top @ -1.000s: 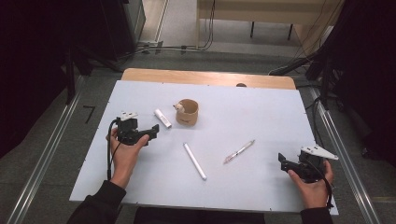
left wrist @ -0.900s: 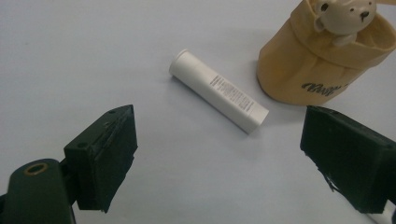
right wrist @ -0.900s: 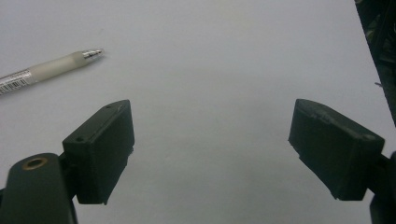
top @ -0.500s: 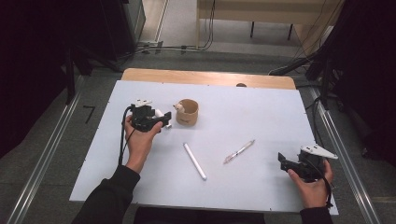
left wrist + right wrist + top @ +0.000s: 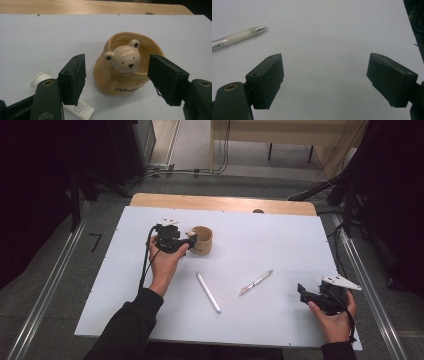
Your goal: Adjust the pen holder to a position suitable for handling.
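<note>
Nearest the person, the right gripper [image 5: 306, 293] rests low over the white tabletop [image 5: 280, 230] at its near right corner, held in the right hand [image 5: 334, 316]. Its fingers [image 5: 265, 81] stand spread wide with nothing but bare tabletop between them. Just beyond, toward the middle, lies a clear pen [image 5: 256, 282], its metal tip [image 5: 260, 28] showing in the right gripper view. Left of the pen, a white marker [image 5: 208, 292] lies at an angle, apart from everything else.

Farther off, the left hand [image 5: 162, 262] holds the left gripper [image 5: 191, 240] up against a tan bear-shaped cup [image 5: 202, 239], which stands upright left of the tabletop's centre. In the left gripper view, the fingers [image 5: 73, 78] sit either side of the cup [image 5: 127, 67], partly spread; they have just been closing, yet a gap shows on both sides and neither pad presses the cup. A small white tube [image 5: 75, 106] lies on the tabletop beneath the left finger, near the cup's base.

At the far edge, a wooden strip [image 5: 220, 202] borders the tabletop.
</note>
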`<state>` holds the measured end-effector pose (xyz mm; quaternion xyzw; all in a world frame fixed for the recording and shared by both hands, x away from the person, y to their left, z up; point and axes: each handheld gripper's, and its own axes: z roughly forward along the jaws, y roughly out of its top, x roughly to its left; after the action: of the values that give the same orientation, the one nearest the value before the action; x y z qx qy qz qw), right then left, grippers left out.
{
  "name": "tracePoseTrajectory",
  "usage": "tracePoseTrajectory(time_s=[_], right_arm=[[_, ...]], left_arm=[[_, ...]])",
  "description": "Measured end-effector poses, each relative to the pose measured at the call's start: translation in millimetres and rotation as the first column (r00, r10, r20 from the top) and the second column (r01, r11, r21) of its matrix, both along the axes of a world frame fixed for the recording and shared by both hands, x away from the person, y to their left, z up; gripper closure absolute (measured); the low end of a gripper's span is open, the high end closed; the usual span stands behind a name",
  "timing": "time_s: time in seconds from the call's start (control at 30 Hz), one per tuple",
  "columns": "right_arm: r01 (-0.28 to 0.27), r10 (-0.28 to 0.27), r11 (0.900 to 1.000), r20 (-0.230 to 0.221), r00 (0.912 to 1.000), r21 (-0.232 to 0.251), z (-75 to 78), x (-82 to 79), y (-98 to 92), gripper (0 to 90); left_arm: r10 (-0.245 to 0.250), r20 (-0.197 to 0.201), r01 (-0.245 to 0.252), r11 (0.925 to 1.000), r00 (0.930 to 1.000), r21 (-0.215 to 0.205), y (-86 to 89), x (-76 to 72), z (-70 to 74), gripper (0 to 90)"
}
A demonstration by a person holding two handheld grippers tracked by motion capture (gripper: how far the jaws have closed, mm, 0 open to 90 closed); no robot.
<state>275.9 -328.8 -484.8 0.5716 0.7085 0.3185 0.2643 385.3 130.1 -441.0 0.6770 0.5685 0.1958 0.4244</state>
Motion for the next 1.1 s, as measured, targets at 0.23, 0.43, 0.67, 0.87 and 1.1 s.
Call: tracePoseTrajectory(time_s=[0.23, 0.43, 0.67, 0.87, 1.1], right_arm=[[0.001, -0.001, 1.000, -0.002, 1.0000, -0.003, -0.4, -0.1, -0.5, 12.7], [-0.002, 0.002, 1.000, -0.005, 1.0000, -0.005, -1.1, 0.4, -0.3, 12.7], [-0.001, 0.001, 1.000, -0.008, 1.0000, -0.007, -1.3, 0.1, -0.5, 12.7], [-0.001, 0.001, 1.000, -0.008, 1.0000, -0.006, -0.9, -0.3, 0.8, 12.7], [-0.003, 0.003, 1.000, -0.008, 1.0000, -0.006, -1.0, -0.3, 0.8, 12.7]], left_arm=[[0.009, 0.001, -0.009, 1.0000, 1.0000, 0.002, -8.9, 12.8, -9.3, 41.0], [0.011, 0.008, -0.011, 0.9999, 0.9999, -0.003, -13.7, 18.1, -17.9, 51.2], [0.012, 0.016, -0.012, 0.9999, 0.9998, -0.001, -14.1, 18.9, -19.6, 53.9], [0.011, 0.025, -0.011, 0.9999, 0.9996, -0.001, -15.3, 19.0, -19.9, 55.1], [0.008, 0.023, -0.008, 0.9999, 0.9997, -0.009, -14.4, 19.6, -20.1, 55.3]])
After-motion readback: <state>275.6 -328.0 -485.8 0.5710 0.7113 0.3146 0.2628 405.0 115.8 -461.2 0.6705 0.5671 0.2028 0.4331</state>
